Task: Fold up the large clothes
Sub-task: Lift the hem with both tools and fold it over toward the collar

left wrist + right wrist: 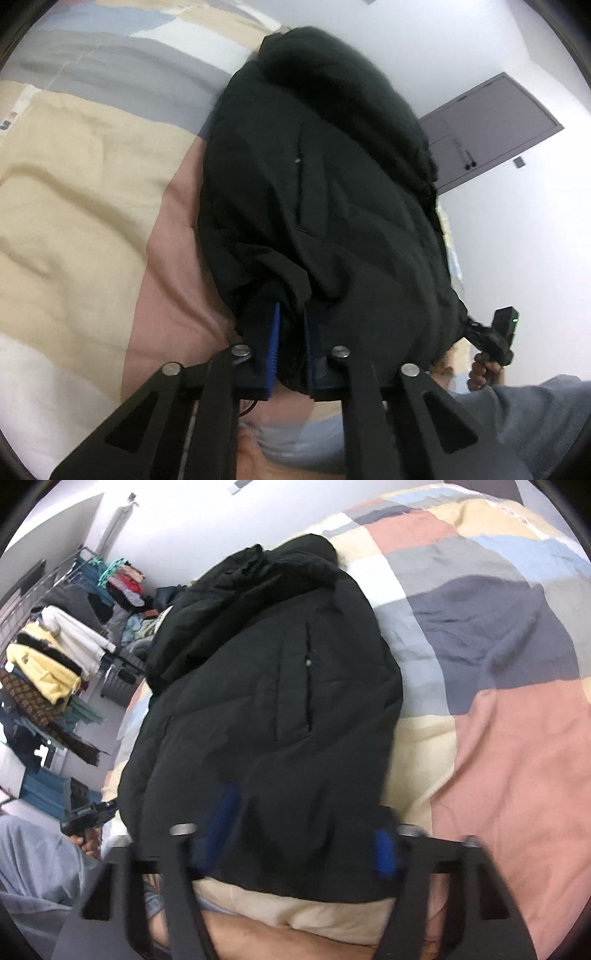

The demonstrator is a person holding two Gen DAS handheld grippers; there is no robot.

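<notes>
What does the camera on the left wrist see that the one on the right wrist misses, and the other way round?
Only the left wrist view shows a grey door in the white wall, plus the left hand-held gripper with its blue pads pinching the jacket's hem.

Only the right wrist view shows a rack of hanging clothes and the right hand-held gripper, its fingers spread wide around the jacket's edge.

Both show the black jacket lying on the patchwork bedspread, and each glimpses the other gripper at the frame's edge.
</notes>
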